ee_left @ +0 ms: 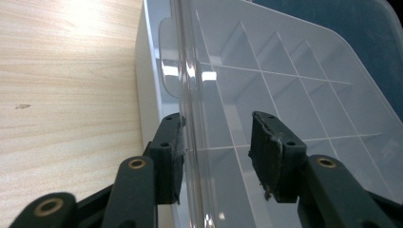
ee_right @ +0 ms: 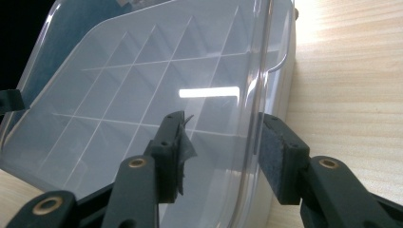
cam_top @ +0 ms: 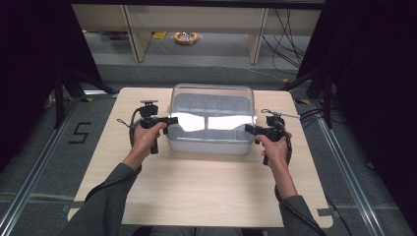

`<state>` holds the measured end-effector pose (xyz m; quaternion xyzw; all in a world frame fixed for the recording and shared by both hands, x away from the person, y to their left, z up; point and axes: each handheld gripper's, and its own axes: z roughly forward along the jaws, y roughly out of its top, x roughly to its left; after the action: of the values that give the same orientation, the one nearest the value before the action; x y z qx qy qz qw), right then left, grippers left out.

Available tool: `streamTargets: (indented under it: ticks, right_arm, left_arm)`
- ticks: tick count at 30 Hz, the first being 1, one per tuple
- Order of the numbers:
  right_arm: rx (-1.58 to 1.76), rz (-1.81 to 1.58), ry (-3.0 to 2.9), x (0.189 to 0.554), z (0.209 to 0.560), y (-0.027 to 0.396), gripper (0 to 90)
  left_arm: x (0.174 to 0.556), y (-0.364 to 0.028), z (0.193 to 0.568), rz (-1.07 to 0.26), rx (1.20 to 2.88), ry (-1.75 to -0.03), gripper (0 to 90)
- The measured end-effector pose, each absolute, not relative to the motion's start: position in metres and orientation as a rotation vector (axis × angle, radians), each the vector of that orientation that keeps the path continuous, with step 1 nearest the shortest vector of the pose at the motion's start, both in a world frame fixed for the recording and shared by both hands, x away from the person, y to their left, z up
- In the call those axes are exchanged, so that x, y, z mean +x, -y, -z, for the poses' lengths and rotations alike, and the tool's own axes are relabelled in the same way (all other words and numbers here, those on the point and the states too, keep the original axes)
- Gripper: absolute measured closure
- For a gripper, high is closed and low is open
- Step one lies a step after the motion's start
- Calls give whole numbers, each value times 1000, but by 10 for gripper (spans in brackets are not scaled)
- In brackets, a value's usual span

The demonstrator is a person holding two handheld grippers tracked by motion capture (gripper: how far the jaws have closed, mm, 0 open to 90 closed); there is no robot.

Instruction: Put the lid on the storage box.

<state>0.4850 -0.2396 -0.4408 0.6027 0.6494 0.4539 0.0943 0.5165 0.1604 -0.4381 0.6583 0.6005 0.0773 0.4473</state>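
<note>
We have both grippers brought up to the clear lid (cam_top: 212, 101) of the storage box (cam_top: 209, 140), which sits at the centre of the wooden table (cam_top: 196, 191), a little toward twelve o'clock from the middle. The left gripper (cam_top: 169, 120) stands at the box's nine o'clock side and the right gripper (cam_top: 248, 129) at its three o'clock side. In the left gripper view the jaws stand wide apart astride the lid's edge (ee_left: 187, 118), one pad close against it on the outside, the other well clear over the lid's face; in the right gripper view the jaws are likewise wide, with the lid's rim (ee_right: 252, 118) running between them and neither pad pressing it. So we judge the work as barely begun: the approach is made on both sides, but no grip has closed. Whether the lid is to be raised further or pressed down we cannot tell; in the high view it seems tilted up toward twelve o'clock, though glare makes that uncertain. As for contents, through the lid we see a grid of dividers (ee_right: 142, 95) forming many small compartments, and every compartment we can make out looks empty.
</note>
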Motion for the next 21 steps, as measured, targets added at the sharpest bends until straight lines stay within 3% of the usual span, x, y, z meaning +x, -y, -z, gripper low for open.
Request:
streamTargets:
  ticks: [21]
  right_arm:
    - [1731,-1231,-1931,489,439,232,518]
  left_arm:
    - [516,-155,443,-274,1652,-1458,515]
